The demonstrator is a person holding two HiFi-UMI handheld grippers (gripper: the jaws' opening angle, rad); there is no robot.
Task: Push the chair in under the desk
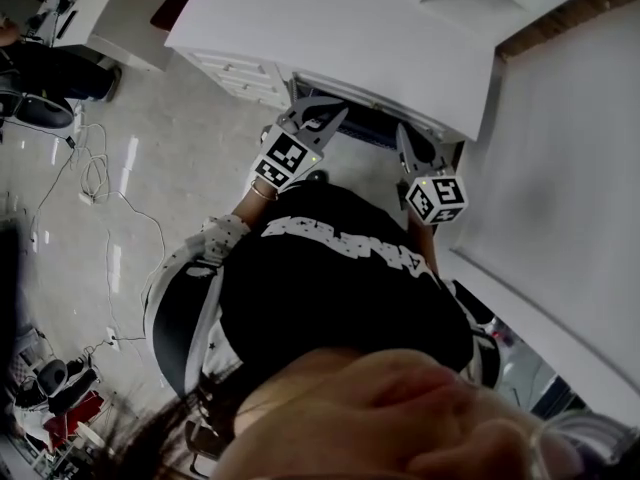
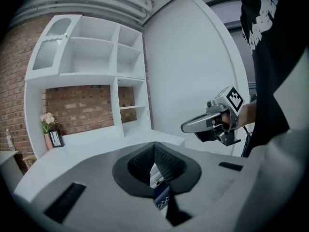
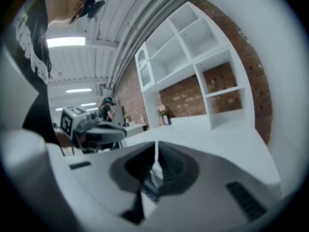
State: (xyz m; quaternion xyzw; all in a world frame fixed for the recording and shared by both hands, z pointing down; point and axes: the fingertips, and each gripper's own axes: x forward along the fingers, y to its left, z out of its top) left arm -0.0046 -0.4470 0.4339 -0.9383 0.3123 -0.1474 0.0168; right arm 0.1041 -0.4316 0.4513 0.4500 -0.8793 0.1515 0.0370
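two hand-held grey two-jaw tools, each with one black-and-white marker cube, are in view. the left tool (image 1: pixel 320 118) and the right tool (image 1: pixel 408 144) are held side by side but apart. both are in front of the person's black printed shirt (image 1: pixel 340 268), at the front edge of one white flat-topped desk (image 1: pixel 350 28).

left tool: black ribbed pads (image 2: pixel 169 164) pressed together, nothing between them.
right tool: pads (image 3: pixel 174 167) pressed together, nothing between them.

chair: one dark shape (image 1: pixel 365 128) fills the opening under the desk's front edge, between the two tools. whether it is the chair cannot be confirmed.

one white open shelf unit (image 2: pixel 96 57) rises at the back of the desk against one red brick wall (image 2: pixel 82 108). beside it stand one pot of pale flowers (image 2: pixel 47 121) and one small dark picture frame (image 2: pixel 56 138). thin white cables (image 1: pixel 95 178) lie on the pale glossy floor (image 1: pixel 160 128).
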